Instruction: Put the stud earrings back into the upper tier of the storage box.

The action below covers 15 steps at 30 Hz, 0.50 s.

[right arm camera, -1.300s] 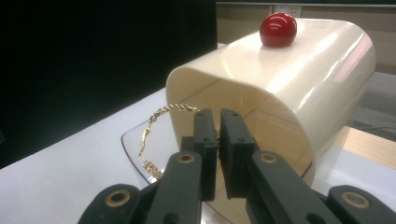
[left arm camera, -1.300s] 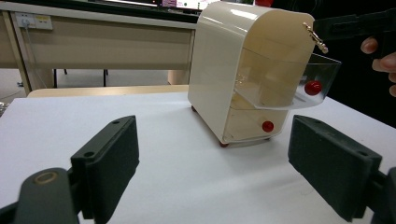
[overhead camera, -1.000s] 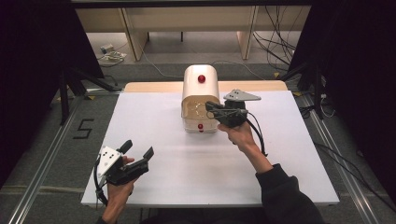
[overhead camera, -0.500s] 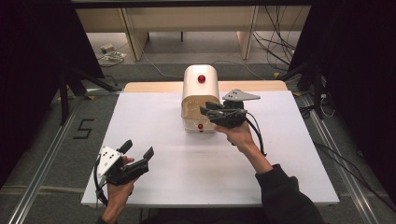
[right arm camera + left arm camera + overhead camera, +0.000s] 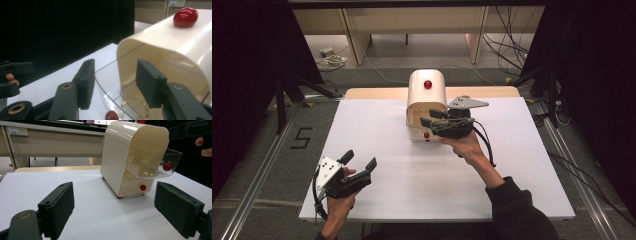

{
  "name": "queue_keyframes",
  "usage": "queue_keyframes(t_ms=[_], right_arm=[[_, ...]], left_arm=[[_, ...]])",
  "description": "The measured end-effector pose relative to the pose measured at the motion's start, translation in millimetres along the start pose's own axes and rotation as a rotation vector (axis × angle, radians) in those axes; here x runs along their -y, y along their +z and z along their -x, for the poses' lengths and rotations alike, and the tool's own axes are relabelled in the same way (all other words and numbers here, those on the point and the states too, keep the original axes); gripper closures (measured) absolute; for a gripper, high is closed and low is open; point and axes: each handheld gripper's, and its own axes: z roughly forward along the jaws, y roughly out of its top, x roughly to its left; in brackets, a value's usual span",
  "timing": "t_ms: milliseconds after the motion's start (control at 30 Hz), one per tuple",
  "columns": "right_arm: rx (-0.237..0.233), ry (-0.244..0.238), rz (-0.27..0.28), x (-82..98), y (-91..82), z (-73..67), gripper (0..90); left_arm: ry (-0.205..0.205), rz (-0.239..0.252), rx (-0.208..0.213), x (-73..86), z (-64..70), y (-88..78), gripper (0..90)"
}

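With the upper drawer [image 5: 160, 167] pulled out of the cabinet [image 5: 426, 95] (a gold ring inside), the right gripper [image 5: 430, 118], jaws just opened off its knob, could catch the rim withdrawing, while the left gripper [image 5: 360, 161] waits wide.

White table [image 5: 377, 130] brightly lit from overhead, surroundings dark; glare on cream box [image 5: 175, 42]; near jaws blurred.

readable marks: "5" | on: floor [image 5: 302, 137] left of the table [image 5: 377, 125] | other text: none legible
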Motion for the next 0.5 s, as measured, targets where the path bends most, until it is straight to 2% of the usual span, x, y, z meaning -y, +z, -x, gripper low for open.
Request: queue_keyframes(t_ms=[200,500], right_arm=[[-0.007,0.001,-0.016,-1.2,0.9,-4.2,42.7],[-0.025,-0.003,-0.021,-2.7,0.0,-8.6,38.9]], left_arm=[[0.0,0.0,0.0,0.0,0.0,-0.1,15.6],[-0.001,-0.001,0.0,-0.2,-0.2,0.2,15.6]])
